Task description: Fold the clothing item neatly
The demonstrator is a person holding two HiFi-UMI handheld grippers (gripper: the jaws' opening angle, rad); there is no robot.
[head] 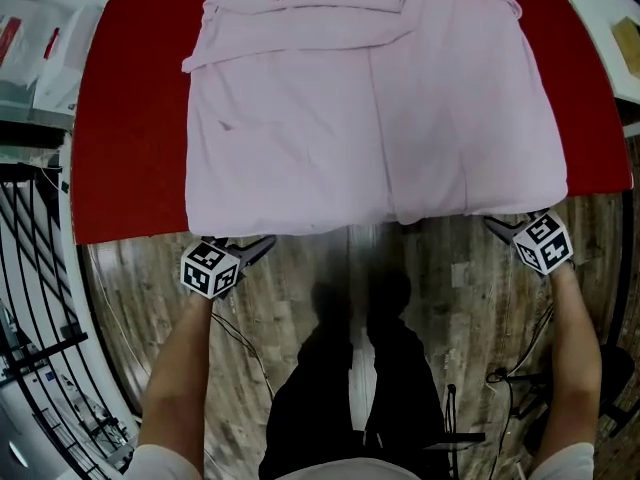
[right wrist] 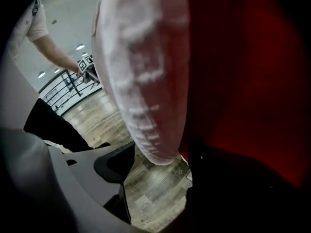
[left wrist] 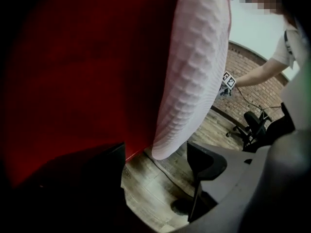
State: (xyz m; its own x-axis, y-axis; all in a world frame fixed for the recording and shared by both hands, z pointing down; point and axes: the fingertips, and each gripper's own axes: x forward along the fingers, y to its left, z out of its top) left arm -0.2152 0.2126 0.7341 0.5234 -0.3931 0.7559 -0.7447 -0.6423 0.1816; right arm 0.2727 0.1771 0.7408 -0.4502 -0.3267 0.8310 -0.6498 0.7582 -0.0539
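The left claw (head: 256, 249) and right claw (head: 499, 228), both spread and empty, sit just under the pink garment's (head: 370, 118) overhanging hem corners, likely ready to pinch and fold.

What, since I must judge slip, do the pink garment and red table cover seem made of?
Pink garment: soft woven cloth, likely cotton, matte; raised waffle grid in the left gripper view. Red table cover: matte, probably cloth or felt; no weave visible.

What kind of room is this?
Probably an indoor workroom or lab: a red-covered table holding a pale pink waffle-textured garment, a wood-plank floor, and a black wheeled office chair.
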